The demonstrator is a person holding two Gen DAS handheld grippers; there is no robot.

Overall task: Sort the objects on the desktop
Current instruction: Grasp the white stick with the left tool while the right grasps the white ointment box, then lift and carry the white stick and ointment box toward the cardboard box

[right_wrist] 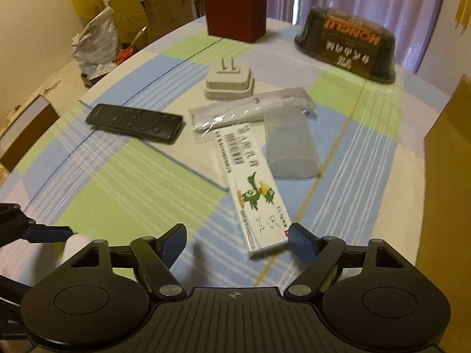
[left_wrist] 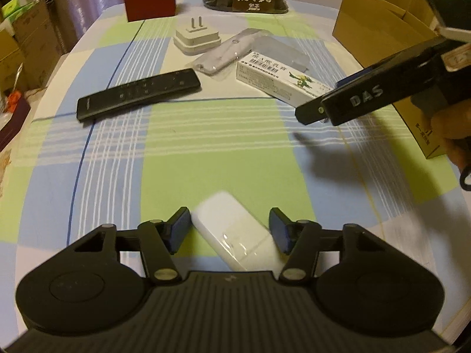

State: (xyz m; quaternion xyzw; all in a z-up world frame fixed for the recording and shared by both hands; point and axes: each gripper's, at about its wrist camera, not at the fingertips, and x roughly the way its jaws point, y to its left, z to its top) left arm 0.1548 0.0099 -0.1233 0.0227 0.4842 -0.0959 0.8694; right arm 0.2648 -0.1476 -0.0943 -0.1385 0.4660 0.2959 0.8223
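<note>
**White plastic block between blue pads**

Left wrist: the left gripper (left_wrist: pixel 230 229) stands apart around a smooth white block (left_wrist: pixel 235 236) on the checked cloth (left_wrist: pixel 206 147).

Right wrist: the right gripper (right_wrist: pixel 238 242) gapes; a glossy carton (right_wrist: pixel 250 188) touches one ribbed pad.

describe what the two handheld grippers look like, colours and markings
Both are matte black plastic. The left gripper has a ribbed body, two round side discs, silver pivot pins on angled linkage arms, and blue pads on its fingers. The right gripper is built the same, with a small crosshair mark on its body. From the left camera, it shows white "DAS" lettering and a green light.
</note>
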